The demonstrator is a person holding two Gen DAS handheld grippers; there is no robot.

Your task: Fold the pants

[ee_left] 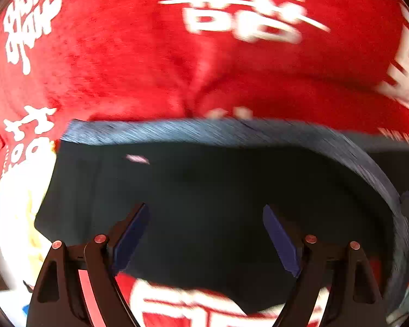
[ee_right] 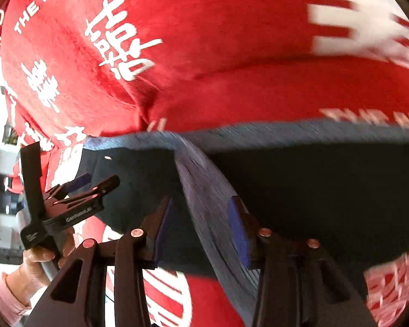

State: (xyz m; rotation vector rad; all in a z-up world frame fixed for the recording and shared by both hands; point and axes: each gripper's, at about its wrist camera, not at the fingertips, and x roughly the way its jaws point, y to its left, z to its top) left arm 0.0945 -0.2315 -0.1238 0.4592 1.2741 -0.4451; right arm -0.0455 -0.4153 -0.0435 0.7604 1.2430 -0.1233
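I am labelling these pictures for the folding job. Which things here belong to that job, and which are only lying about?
Belongs to the job:
- dark pants with grey waistband
- left hand-held gripper, open
- right hand-held gripper, jaws apart around the waistband

Only lying about:
- red cloth with white lettering, under the pants

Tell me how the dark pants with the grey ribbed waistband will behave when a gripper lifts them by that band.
The dark pants with the grey ribbed waistband will probably droop floppily: the band already curves and folds over. They look light and thin. The ribbed band likely grips well, not slippery.
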